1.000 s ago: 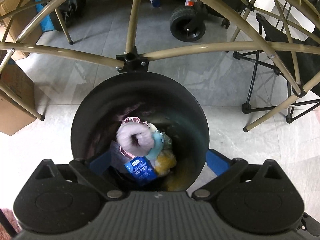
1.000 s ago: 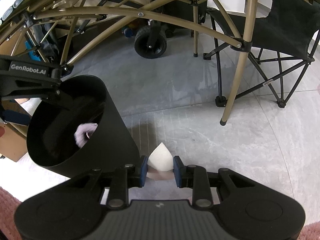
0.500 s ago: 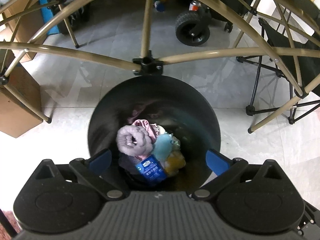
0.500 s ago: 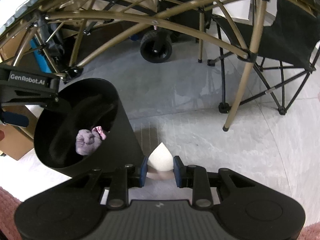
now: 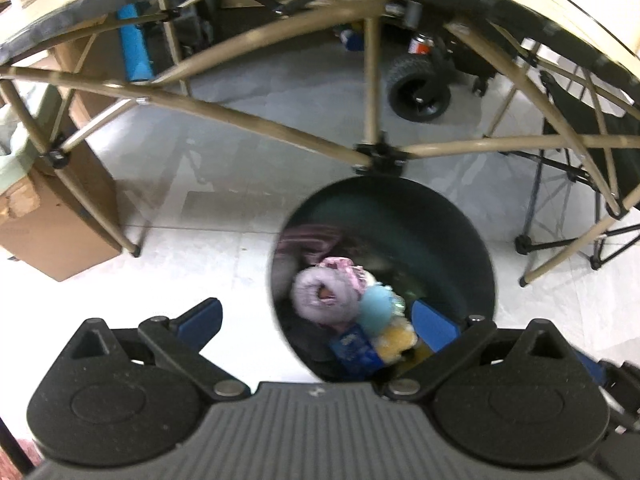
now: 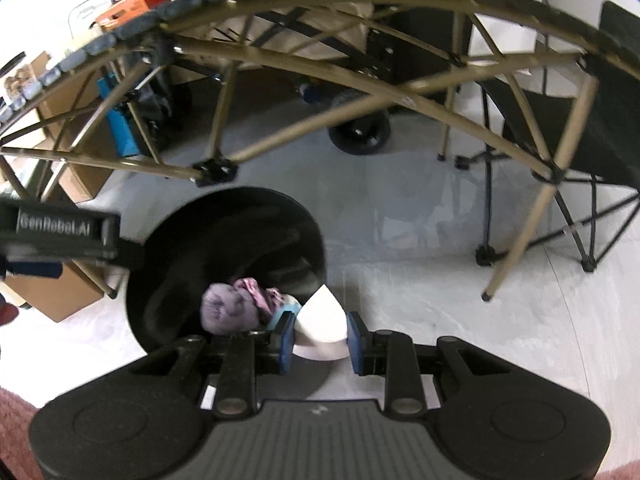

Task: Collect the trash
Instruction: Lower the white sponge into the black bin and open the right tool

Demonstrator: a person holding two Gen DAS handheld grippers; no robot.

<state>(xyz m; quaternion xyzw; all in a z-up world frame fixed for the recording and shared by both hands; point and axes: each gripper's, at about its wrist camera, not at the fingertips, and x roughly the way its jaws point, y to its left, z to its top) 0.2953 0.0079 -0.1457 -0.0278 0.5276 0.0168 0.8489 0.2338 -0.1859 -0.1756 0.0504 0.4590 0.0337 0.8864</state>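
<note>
A black round trash bin stands on the tiled floor; it also shows in the right wrist view. Inside lie a purple cloth roll, a light blue piece, a yellow piece and a blue packet. My left gripper is open and empty above the bin's left rim. My right gripper is shut on a white cone-shaped paper piece, held above the bin's right rim. The purple roll shows beside it.
A folding table's tan metal frame arches over the bin. A cardboard box stands left. A black wheel and a folding chair stand behind and right. A pink rug edge lies at the near left.
Both grippers rose and shifted left, so the bin now sits lower right in the left view. The right gripper carried the white paper from beside the bin to over its rim.
</note>
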